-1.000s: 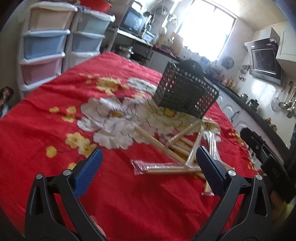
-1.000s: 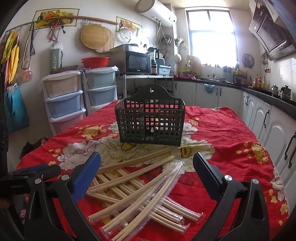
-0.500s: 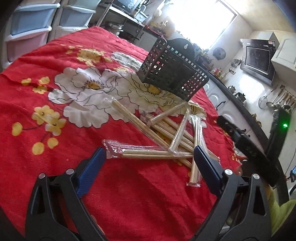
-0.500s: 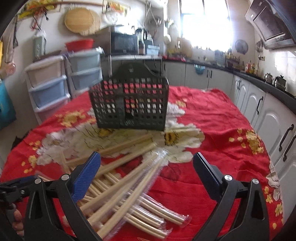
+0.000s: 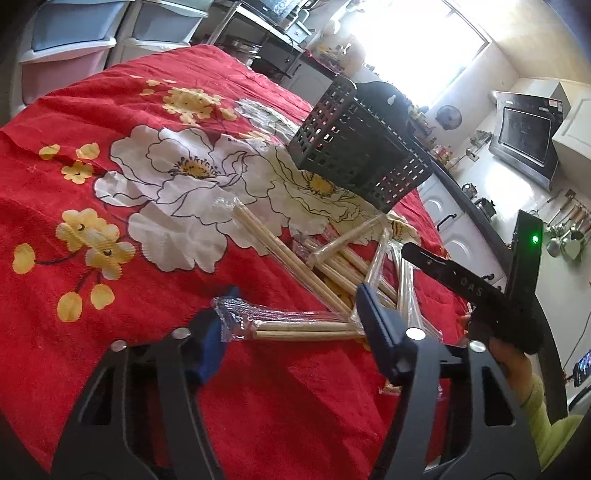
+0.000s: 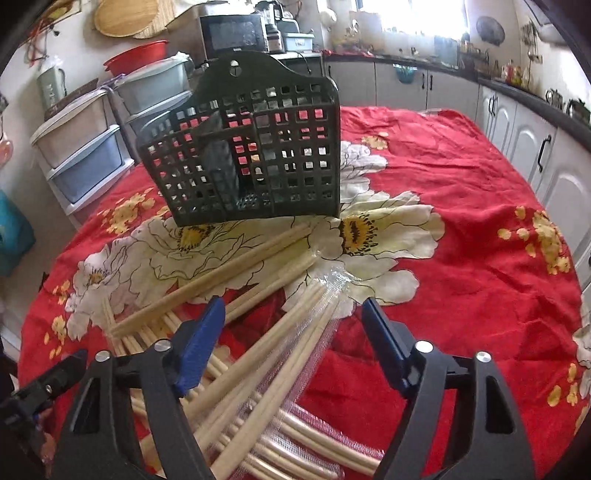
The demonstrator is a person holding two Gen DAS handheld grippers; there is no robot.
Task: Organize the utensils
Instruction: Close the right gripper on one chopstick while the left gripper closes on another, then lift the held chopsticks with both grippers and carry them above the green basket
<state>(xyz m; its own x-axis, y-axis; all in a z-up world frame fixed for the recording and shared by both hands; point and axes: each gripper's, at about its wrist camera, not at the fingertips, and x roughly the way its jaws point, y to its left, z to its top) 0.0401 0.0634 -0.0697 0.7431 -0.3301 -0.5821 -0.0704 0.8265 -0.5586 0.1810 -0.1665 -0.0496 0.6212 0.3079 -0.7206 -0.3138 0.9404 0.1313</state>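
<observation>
A home kitchen, its surface [image 6: 480, 229] spread with a red flowered cloth, with stacked plastic drawers [image 6: 85, 147] at the left, a microwave [image 6: 236, 31] behind and white cabinets along the right wall. Wrapped chopsticks [image 6: 236, 266] lie in a loose crossed heap just in front of a black mesh utensil basket [image 6: 251, 155], which stands upright on the cloth and looks empty in both of its compartments. At the heap's left edge the left gripper [image 5: 291, 325] straddles one wrapped pair [image 5: 295, 328] that runs crosswise from one blue pad to the other, so the jaws face its ends rather than its sides; they are closing, not yet pinching. The right gripper [image 6: 295, 332] hangs over the middle of the heap, jaws half spread and closing, with a clear-sleeved bundle [image 6: 295, 336] running lengthwise up between them toward the basket, untouched. Judged from this, the right hand is better lined up for a grasp; the left would need a turn of the wrist.
</observation>
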